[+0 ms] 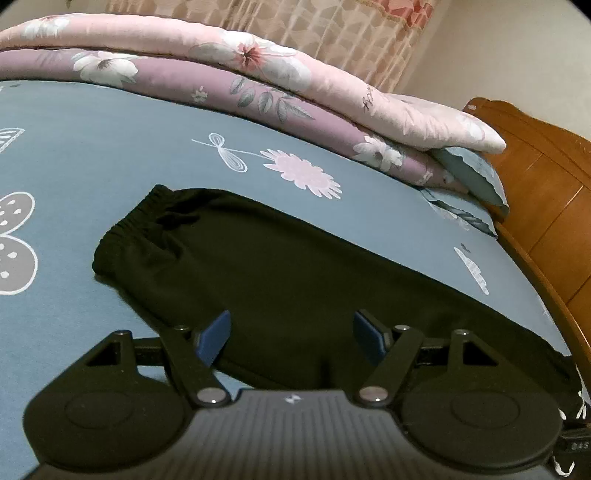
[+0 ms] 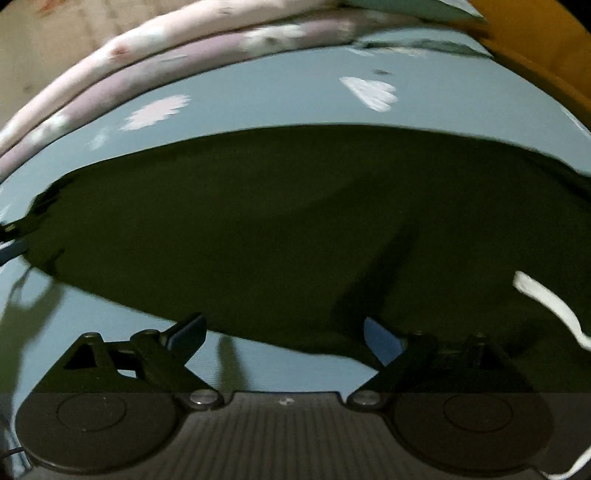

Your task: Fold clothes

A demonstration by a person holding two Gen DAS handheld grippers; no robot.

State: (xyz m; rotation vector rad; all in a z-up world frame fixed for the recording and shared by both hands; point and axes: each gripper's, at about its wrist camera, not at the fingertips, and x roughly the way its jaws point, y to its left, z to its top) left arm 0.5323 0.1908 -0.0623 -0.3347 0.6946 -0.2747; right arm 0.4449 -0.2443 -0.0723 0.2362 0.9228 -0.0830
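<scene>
lying flat on the blue sheet (image 1: 110, 155), dark trousers (image 1: 280, 266), waistband gathered.

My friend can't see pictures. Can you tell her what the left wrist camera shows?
The open left gripper hovers over black trousers lying flat on a blue patterned bedsheet. Folded pink floral quilts lie behind, beside a wooden bed frame.

1. Setting: home bedroom.
2. Bed under a blue cotton sheet printed with flowers (image 1: 110, 155).
3. Folded pink and mauve floral quilts (image 1: 229, 70) stacked along its far side.
4. Orange-brown wooden headboard (image 1: 546, 177) at right.
5. Beige patterned lace curtain (image 1: 295, 22) behind.
</scene>
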